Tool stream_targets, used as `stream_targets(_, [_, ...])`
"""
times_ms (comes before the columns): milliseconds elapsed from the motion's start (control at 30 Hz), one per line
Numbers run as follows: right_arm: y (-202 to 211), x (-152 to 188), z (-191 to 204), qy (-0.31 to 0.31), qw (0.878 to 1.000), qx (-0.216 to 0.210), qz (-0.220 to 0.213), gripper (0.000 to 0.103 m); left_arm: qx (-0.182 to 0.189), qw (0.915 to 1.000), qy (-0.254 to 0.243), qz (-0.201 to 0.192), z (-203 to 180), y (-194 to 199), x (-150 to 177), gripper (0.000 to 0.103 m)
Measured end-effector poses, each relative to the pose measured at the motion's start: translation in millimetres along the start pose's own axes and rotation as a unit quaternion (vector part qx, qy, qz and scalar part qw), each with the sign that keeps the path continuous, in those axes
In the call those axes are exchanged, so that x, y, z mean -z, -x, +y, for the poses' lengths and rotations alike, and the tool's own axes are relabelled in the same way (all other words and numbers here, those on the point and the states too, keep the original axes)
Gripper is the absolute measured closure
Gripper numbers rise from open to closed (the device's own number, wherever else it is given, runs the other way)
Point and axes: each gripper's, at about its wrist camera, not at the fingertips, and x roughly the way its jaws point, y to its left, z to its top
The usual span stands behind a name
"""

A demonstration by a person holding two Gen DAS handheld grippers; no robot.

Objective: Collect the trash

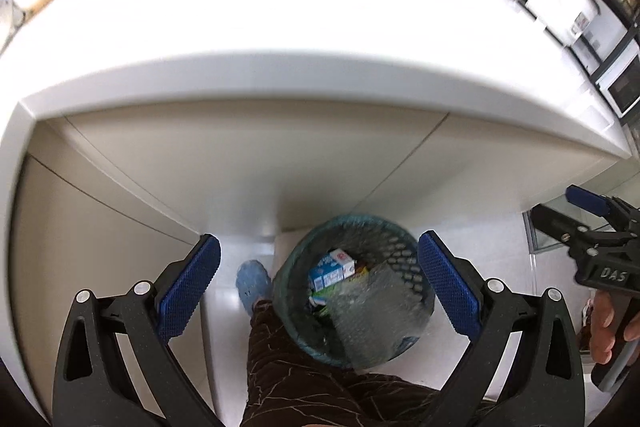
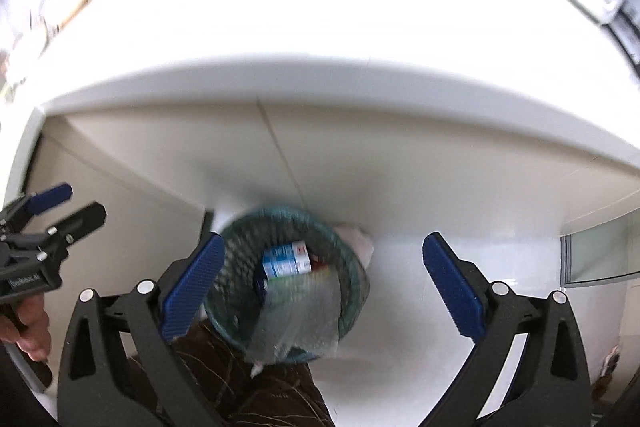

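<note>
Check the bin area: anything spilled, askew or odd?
One thing: a clear bubble-wrap sheet sticks up over the near rim of the teal mesh wastebasket, not fully inside. The blue-and-white carton lies inside. Nothing looks spilled on the floor.

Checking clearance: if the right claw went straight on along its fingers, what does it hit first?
Probably bare white floor just right of the mesh trash basket. The open right claw is empty; the basket sits nearer its left finger. Depth is unclear.
</note>
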Motion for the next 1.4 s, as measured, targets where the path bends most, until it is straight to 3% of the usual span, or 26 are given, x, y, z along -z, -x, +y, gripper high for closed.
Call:
stream_targets(67, [24,-9,-1,-0.004,1.0,-0.003,-0.02,0.008,0.01,0.9998,0.015,-0.005,-3,16,-10,0.006])
stream_targets(200, [61,-18,2,-0.006,0.999,0.002,-0.043,0.008,-0.007,0.9997,0.008,-0.021,-14,49,-26,0.006])
stream_targets(500, [116,-19,6,-0.026,0.998,0.017,-0.056,0.008,-0.018,0.9992,0.007,-0.035,-31,109,-35,0.006])
stream_targets(767, [138,-10,10,-0.039,0.997,0.035,-0.053,0.008,-0.014,0.9993,-0.012,-0.032,-43,133,-29,0.006])
stream_targets(1400, [140,-6,15,-0.039,0.997,0.045,-0.048,0.008,-0.015,0.999,-0.032,-0.028,-54,137,-24,0.006])
